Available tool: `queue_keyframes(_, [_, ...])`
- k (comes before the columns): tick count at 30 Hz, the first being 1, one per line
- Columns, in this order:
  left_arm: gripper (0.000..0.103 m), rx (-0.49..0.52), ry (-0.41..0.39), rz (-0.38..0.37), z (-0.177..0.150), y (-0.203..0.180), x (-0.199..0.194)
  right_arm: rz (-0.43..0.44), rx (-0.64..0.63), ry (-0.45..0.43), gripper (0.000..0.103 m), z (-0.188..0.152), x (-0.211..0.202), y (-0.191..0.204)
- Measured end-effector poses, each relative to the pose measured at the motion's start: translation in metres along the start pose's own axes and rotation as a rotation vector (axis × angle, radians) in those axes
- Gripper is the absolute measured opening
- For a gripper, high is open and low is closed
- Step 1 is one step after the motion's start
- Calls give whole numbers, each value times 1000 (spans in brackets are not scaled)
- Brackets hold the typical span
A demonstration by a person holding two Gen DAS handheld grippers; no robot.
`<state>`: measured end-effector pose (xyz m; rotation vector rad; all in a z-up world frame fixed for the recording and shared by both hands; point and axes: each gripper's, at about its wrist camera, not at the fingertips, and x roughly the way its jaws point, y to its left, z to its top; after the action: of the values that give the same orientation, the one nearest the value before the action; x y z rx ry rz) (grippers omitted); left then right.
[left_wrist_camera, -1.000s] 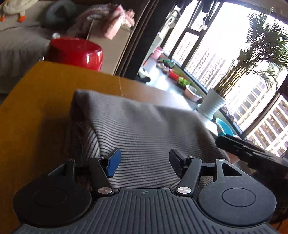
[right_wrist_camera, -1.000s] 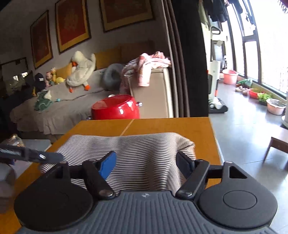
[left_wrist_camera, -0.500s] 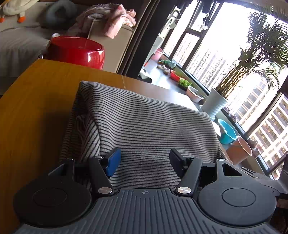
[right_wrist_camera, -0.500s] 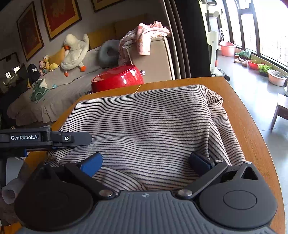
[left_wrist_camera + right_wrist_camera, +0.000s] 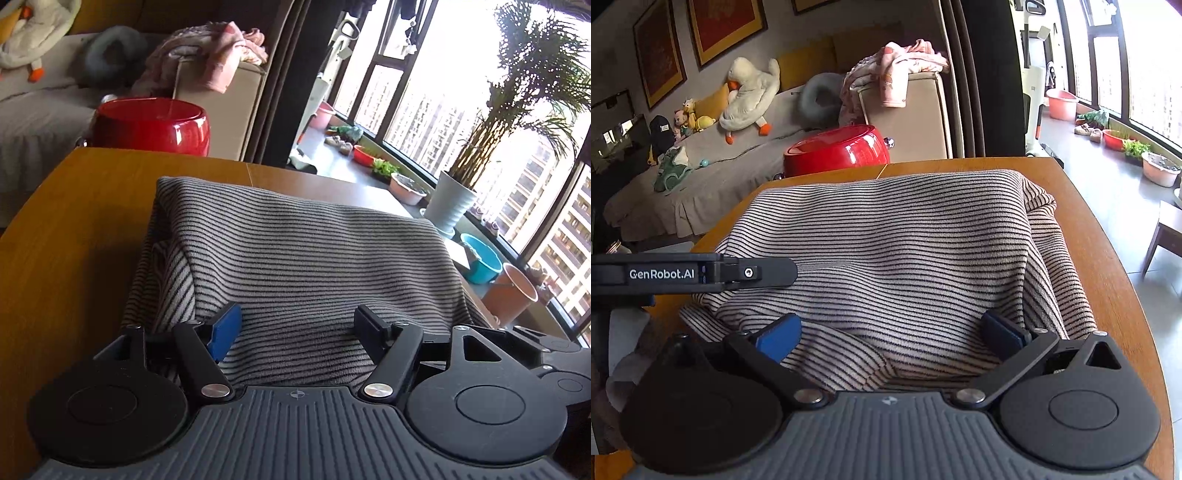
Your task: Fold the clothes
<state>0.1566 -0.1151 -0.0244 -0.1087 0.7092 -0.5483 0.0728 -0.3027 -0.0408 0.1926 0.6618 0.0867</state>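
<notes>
The grey-and-black striped knit garment (image 5: pixel 905 251) now lies folded on the orange wooden counter (image 5: pixel 74 229). Over the last second, the right tool (image 5: pixel 890 332) spread wider; the left tool (image 5: pixel 295 325) remains apart. Neither clamps fabric: fold released, likely complete.

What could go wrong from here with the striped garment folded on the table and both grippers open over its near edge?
1. The striped garment is bunched along its right side near the table edge; a careless pull might slide that part off.
2. The near hem is rumpled under the open right gripper, so closing there may pinch several layers and leave a crooked fold.
3. The left gripper and right gripper are close together, so they might collide.
</notes>
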Motion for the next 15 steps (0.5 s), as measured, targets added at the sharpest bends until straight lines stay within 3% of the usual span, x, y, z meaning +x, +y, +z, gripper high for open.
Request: queue_keyframes(15, [83,45,-9,10,-3,-6,2,-8,-8,-8,103,0,1,1])
